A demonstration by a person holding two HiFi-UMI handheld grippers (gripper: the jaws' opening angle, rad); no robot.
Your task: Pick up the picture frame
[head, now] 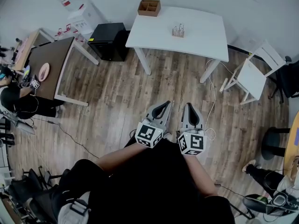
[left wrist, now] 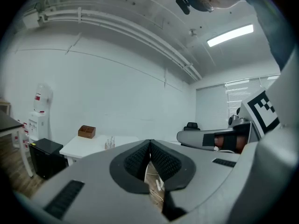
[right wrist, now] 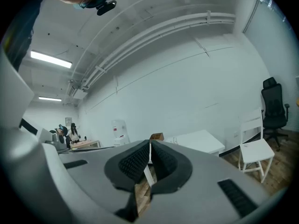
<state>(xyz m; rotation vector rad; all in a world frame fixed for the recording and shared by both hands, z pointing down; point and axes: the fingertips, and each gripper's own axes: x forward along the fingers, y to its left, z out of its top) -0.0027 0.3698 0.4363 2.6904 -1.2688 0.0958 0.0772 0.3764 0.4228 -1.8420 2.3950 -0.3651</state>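
A small clear object [head: 178, 31], too small to tell for sure as the picture frame, stands on the white table [head: 201, 36] far ahead; the left gripper view shows it [left wrist: 110, 143] beyond the jaws. My left gripper [head: 167, 103] and right gripper [head: 189, 104] hover side by side over the wood floor, well short of the table. Both are shut with nothing between the pads, as the left gripper view [left wrist: 150, 141] and the right gripper view [right wrist: 149, 143] show.
A brown wooden box [head: 149, 7] sits on the table's far left corner. A black cabinet [head: 110, 41] stands left of the table and a white chair [head: 254, 73] to its right. A brown desk [head: 49, 66] with a seated person is at far left. Cables [head: 212, 101] trail on the floor.
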